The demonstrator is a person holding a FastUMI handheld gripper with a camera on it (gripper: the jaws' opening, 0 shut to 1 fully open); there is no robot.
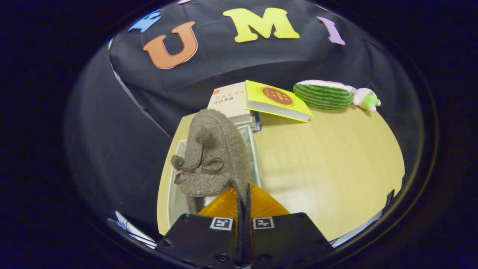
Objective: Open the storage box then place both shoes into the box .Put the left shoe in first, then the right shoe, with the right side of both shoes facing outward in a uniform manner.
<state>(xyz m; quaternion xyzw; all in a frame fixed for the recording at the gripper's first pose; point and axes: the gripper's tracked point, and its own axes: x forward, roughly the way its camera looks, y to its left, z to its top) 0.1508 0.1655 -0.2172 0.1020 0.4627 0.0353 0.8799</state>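
Observation:
A brown felt shoe (214, 157) with pom-poms and a ribbon bow hangs toe-up right in front of my gripper (243, 198). My two fingers are pressed together on the shoe's rim at its lower right. Under and behind the shoe stands the open translucent storage box (255, 149), its rim showing on both sides of the shoe. I cannot tell whether the shoe touches the box floor. The box's inside is mostly hidden by the shoe.
The box stands at the left end of a light wooden table (328, 164). Beyond it lie stacked books, a beige book (229, 102) and a yellow book (276, 101). A watermelon plush (324, 94) and a small pink-green toy (368, 99) sit farther right.

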